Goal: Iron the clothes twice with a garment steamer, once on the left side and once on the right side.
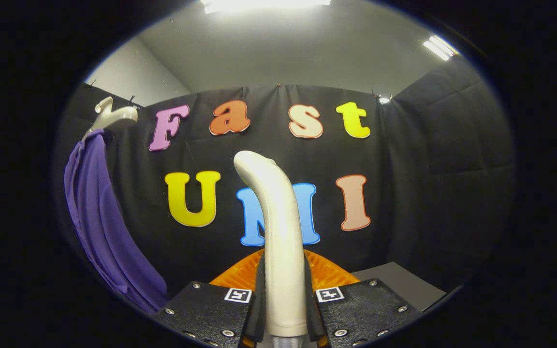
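The gripper [283, 309] is clamped on the cream handle of a garment steamer [278, 232], both fingers pressing its sides; the handle rises upright between them and curves at its top. Well off to the left, a purple garment [102, 227] hangs from a pale hanger [114, 116] against the black cloth wall [428, 183]. A grey surface [404, 285] shows past the right finger. Above are a grey ceiling and bright strip lights [264, 5].

Grey ceiling [278, 53], two ceiling lights [264, 5], perhaps a grey tabletop [399, 282]
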A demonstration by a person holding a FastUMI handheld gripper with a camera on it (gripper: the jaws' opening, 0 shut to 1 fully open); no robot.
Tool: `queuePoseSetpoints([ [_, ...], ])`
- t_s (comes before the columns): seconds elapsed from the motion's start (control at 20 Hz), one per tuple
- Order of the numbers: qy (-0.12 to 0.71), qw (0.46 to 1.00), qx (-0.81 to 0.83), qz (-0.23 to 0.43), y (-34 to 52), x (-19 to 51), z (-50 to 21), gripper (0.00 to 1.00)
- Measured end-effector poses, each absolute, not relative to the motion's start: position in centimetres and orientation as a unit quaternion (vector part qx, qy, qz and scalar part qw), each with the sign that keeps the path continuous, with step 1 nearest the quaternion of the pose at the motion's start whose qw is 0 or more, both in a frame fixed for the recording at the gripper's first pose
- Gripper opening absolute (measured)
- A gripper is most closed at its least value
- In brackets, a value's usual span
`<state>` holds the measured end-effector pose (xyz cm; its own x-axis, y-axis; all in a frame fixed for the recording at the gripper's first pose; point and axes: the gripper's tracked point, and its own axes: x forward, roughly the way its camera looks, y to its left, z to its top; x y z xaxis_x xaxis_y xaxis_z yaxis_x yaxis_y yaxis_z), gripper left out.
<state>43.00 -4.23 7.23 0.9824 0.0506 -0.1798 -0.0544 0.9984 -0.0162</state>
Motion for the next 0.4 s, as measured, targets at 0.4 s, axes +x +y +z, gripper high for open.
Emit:
queuePoseSetpoints([
  [0.4,0.274,0.959,-0.070,0.025,-2.4,47.5,-4.6,0.35],
])
